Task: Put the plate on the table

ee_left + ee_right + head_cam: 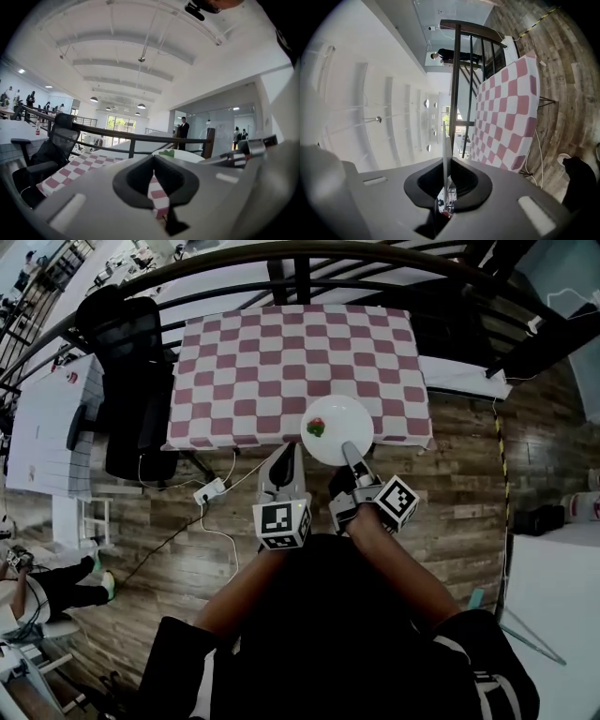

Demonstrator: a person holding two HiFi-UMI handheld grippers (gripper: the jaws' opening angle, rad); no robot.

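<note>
At the near edge of the checkered table (281, 352), a white plate (337, 427) carries a small red-and-green piece (316, 427). The right gripper (349, 451) pinches the plate's near rim between nearly closed jaws. Just beside it, the left gripper (281, 460) is pressed together and empty.

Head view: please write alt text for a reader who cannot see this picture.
Seen from above, the right claw grips the near rim of a white plate carrying a small red and green item, at the near edge of a table with a pink-and-white checked cloth. The left claw beside it holds nothing.
</note>
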